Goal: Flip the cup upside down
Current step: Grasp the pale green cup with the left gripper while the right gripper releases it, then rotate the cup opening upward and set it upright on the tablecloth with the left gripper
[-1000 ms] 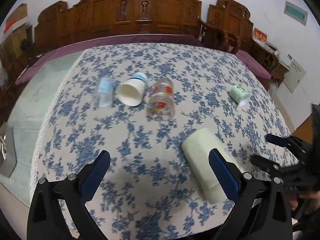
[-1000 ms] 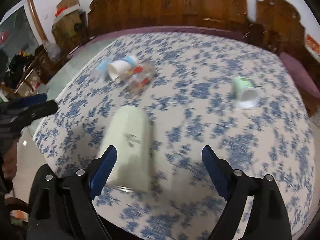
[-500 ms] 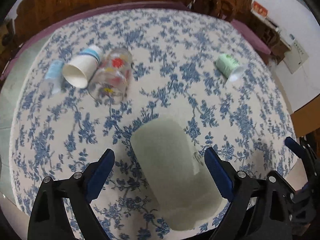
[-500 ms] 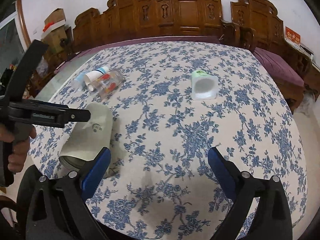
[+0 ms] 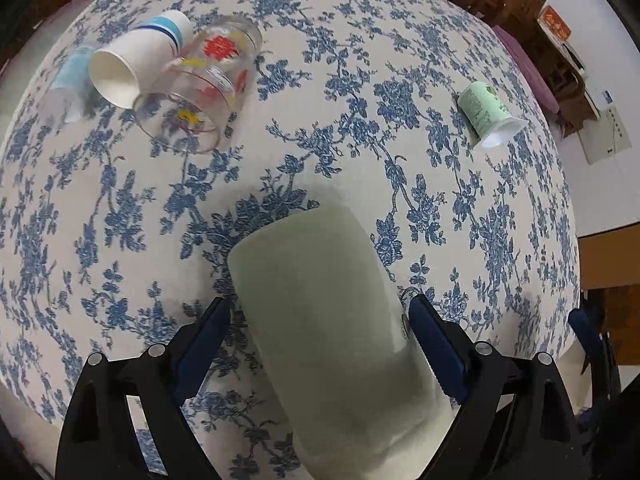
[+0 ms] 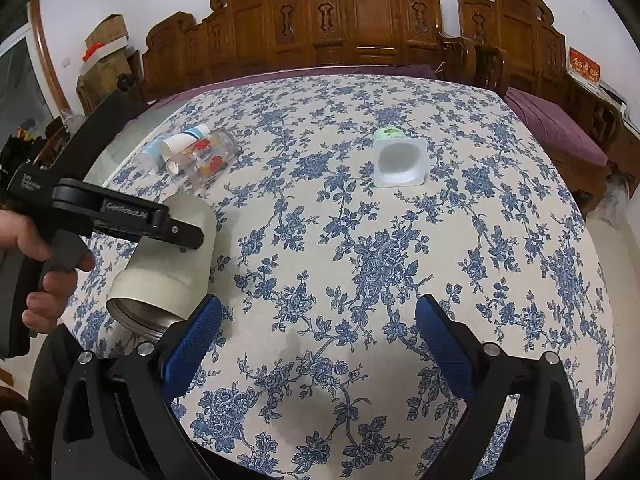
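A tall pale green cup (image 5: 332, 320) lies on its side on the floral tablecloth, its open metal-rimmed mouth toward the table's near edge (image 6: 136, 316). My left gripper (image 5: 320, 332) is open, its blue fingers on either side of the cup's body; contact is unclear. In the right wrist view the left gripper (image 6: 176, 232) reaches over the cup from the left. My right gripper (image 6: 316, 344) is open and empty above bare cloth, to the right of the cup.
A painted glass (image 5: 200, 84), a white paper cup (image 5: 132, 64) and a clear blue cup (image 5: 68, 80) lie together at far left. A green yogurt cup (image 5: 486, 114) lies at far right. Carved wooden chairs (image 6: 360, 20) stand behind the table.
My left gripper has moved forward and down over the pale green cup, which now lies between its fingers. My right gripper has swung right, away from the cup, then held steady.
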A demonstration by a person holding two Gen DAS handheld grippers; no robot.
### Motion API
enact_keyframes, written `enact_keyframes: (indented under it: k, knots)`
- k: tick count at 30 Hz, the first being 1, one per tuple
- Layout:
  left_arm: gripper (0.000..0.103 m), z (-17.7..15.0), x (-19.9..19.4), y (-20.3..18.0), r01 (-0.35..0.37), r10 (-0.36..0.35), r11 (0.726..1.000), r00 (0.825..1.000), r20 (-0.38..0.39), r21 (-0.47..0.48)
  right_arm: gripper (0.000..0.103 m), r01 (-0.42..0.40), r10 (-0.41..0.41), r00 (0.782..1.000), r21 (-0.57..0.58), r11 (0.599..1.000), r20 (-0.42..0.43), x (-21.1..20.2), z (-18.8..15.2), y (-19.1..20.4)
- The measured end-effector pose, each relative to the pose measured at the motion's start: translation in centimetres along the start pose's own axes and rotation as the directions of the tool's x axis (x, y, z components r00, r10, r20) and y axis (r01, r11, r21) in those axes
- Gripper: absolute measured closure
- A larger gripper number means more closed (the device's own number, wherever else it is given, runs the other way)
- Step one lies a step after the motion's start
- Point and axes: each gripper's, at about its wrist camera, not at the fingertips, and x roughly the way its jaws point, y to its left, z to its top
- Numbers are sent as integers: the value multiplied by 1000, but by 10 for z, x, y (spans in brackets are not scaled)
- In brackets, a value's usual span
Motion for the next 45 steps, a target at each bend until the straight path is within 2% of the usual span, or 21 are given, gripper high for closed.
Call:
enact_keyframes:
  k: [6,12,16,20,24,26,34,38,42,45]
  knots:
    - [16,1,20,1,-3,1,1000,999,-52,-27,5,1,-1,1000,0,1000,-6,1,-1,0]
    - [23,-4,22,9,17,-20,998,998,-61,-53,5,1,-1,1000,5,1000,-2,0,-1,-3]
    - [28,-9,3,8,5,-5,1000,1000,-16,-1,5,1,-1,1000,6,1000,-1,-1,-1,-4]
    - [30,-16,-27,-1,-17,11,997,997,75,73,5,3,-3,1000,4,1000,1,-1,-1,-3]
    - [33,-23,-53,-12,-67,39,985,985,171,161,5,2,-2,1000,-1,1000,0,-1,-1,0]
    - [34,-30,-63,-23,-103,51,969,973,226,226,5,3,-3,1000,-7,1000,-2,-1,-1,2]
    - [34,-24,-64,-44,-161,69,941,952,298,296,5,7,-7,1000,-20,1000,4,-3,-2,8]
    - [34,-22,-62,-49,-169,74,937,951,300,307,5,7,-7,1000,-19,1000,6,-4,-1,7]
    - [34,-24,-67,-58,-200,92,921,946,312,335,5,7,-7,1000,-14,1000,9,-5,0,6]
    - [34,-22,-64,-61,-200,96,918,950,299,343,5,7,-7,1000,-13,1000,7,-4,0,5]
